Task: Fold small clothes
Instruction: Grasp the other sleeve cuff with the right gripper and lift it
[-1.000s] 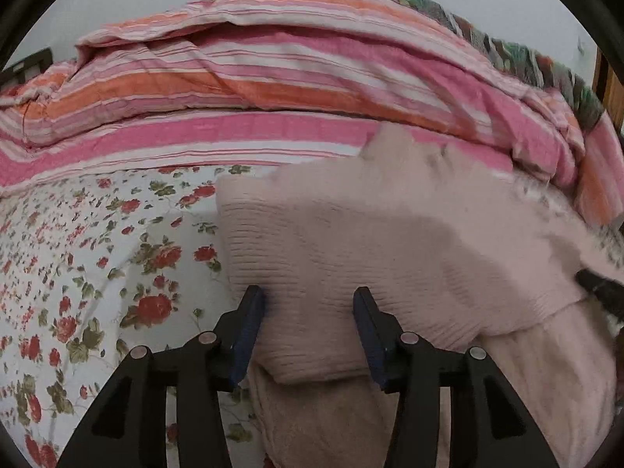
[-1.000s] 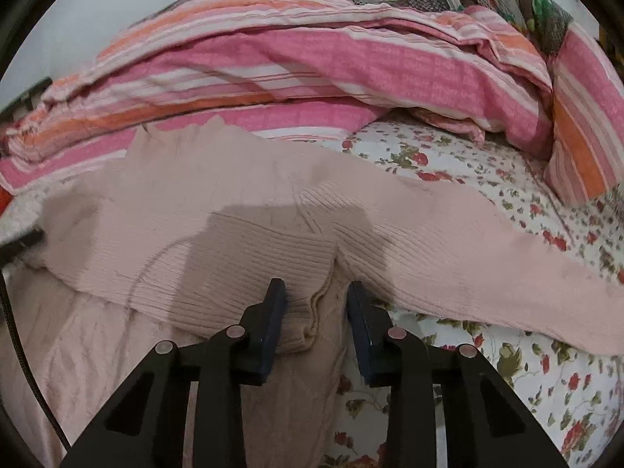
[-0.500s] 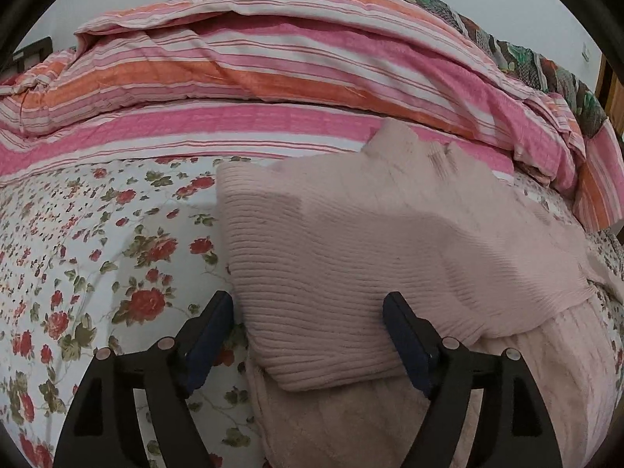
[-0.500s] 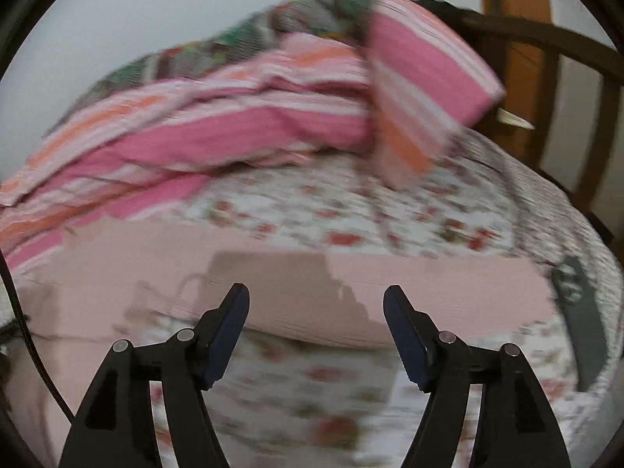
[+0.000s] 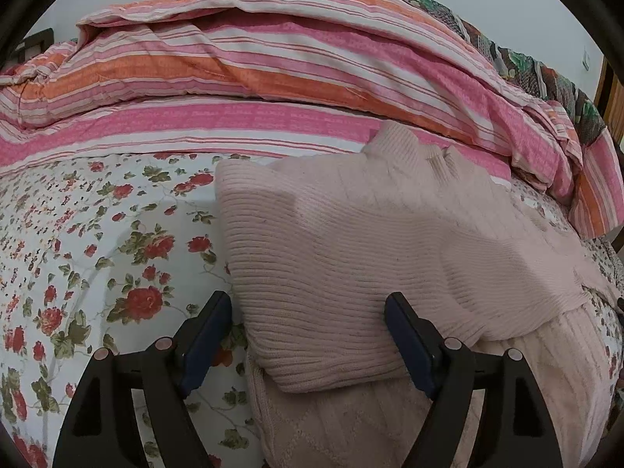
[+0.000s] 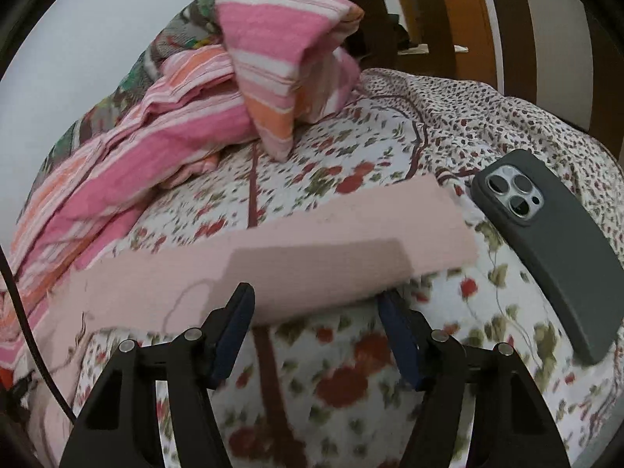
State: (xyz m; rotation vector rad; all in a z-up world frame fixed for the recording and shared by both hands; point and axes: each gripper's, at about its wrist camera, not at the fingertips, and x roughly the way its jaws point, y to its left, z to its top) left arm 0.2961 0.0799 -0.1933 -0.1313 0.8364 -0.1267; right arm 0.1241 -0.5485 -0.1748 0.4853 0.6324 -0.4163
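Floral bedsheet point(image 5: 97, 257) fills the left wrist view, with a pink-and-orange striped duvet point(image 5: 273, 78) heaped beyond it under a pale wall; no writing is readable. The left tongs point(image 5: 308, 335) stand wide apart, empty, straddling the near folded edge of the pink knit sweater point(image 5: 351, 253), which lies ahead and to their right; a second ago they were nearly closed on that edge. In the right wrist view the same sheet point(image 6: 351, 382) runs to dark wooden bed slats point(image 6: 507, 19); a dark-cased phone point(image 6: 553, 249) lies camera-up to the right. The right tongs point(image 6: 316, 331) are also spread, empty, at the near edge of the sweater's sleeve point(image 6: 312, 249), having let go of the hem and swung right.
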